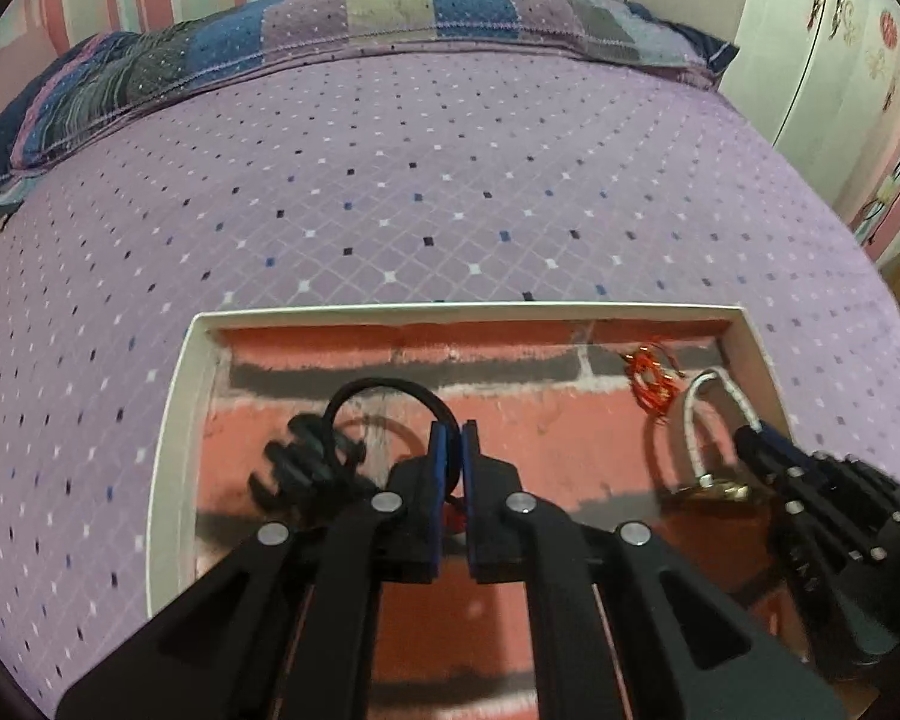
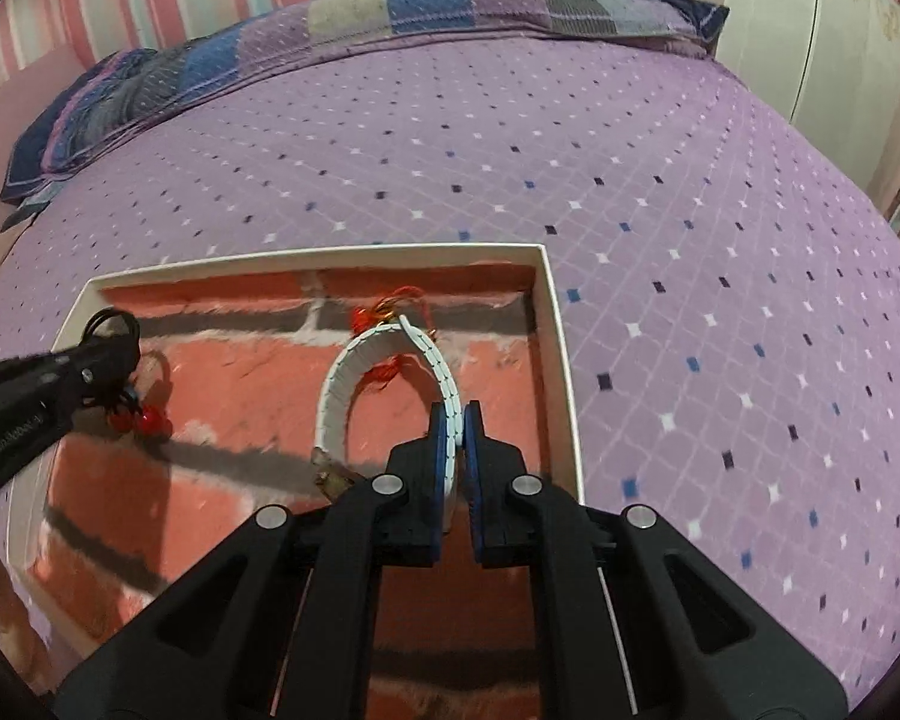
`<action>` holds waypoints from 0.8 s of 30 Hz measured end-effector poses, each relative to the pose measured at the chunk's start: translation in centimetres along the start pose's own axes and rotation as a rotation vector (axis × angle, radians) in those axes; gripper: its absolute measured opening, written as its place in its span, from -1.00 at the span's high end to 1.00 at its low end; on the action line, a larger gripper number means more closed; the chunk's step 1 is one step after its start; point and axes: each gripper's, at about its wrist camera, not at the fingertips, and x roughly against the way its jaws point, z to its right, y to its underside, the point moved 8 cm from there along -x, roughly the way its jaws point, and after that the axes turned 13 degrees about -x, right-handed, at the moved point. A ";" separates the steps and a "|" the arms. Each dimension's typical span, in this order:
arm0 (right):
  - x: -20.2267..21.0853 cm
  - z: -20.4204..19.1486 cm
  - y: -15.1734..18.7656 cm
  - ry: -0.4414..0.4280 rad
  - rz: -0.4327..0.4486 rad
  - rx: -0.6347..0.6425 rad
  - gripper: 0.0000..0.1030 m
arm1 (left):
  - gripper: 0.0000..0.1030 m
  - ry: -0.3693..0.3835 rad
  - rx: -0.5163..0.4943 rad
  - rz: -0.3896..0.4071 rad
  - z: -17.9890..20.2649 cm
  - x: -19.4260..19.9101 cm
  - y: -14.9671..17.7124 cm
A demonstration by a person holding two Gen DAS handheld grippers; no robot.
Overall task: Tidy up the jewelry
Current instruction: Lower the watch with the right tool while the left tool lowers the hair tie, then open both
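We pinched a black cord bracelet between the pressed-together pads of our left gripper, its loop arching up and to the left of the fingertips, red beads hanging below. Our right gripper clamped a white segmented bracelet, which curved forward and left from the jaws to a brass clasp. Both hung over the brick-patterned tray on the purple bedspread. Beyond the white band lay a red-and-gold trinket.
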 end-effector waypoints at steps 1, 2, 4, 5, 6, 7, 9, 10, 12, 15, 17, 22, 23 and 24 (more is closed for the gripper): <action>-0.2 0.1 -0.3 0.006 0.000 -0.002 0.86 | 0.89 -0.007 -0.001 -0.006 0.0 -0.5 -0.1; -0.3 0.1 -0.6 0.010 0.000 -0.002 0.86 | 0.89 -0.012 -0.002 -0.013 0.0 -1.0 -0.2; -0.7 0.1 -1.1 0.013 -0.007 0.005 0.86 | 0.89 -0.018 -0.005 -0.019 0.0 -1.6 -0.3; -1.0 0.0 -1.2 0.019 -0.017 0.016 0.86 | 0.89 -0.015 -0.005 -0.021 0.0 -1.7 -0.3; -1.2 0.0 -1.3 0.023 -0.019 0.018 0.85 | 0.89 -0.015 -0.008 -0.027 0.1 -2.1 -0.2; -1.3 0.0 -1.4 0.027 -0.021 0.018 0.84 | 0.89 -0.018 -0.010 -0.033 0.1 -2.2 -0.1; -1.4 -0.1 -1.5 0.019 -0.033 0.021 0.82 | 0.88 -0.023 -0.015 -0.043 0.1 -2.2 0.2; -1.4 -0.2 -1.6 0.017 -0.035 0.026 0.78 | 0.87 -0.024 -0.019 -0.045 0.2 -2.0 0.4; -0.7 -0.2 -2.0 0.017 -0.017 0.033 0.42 | 0.86 -0.021 -0.027 -0.048 0.3 -1.5 0.6; 0.8 -0.1 -2.4 -0.006 0.004 0.027 0.22 | 0.74 -0.015 -0.043 -0.045 0.6 -0.3 0.9; 1.9 0.0 -2.5 -0.004 0.014 0.033 0.21 | 0.20 -0.029 -0.049 -0.026 0.6 1.2 1.1; 5.4 1.2 -2.2 -0.016 0.054 0.007 -0.09 | -0.09 -0.001 -0.062 0.034 0.9 5.2 1.9; 6.2 1.4 -1.9 -0.019 0.060 0.009 -0.13 | -0.10 0.005 -0.064 0.039 1.0 6.0 2.2; 7.1 1.6 -1.6 -0.024 0.067 0.015 -0.22 | -0.10 0.003 -0.068 0.050 0.9 7.3 2.8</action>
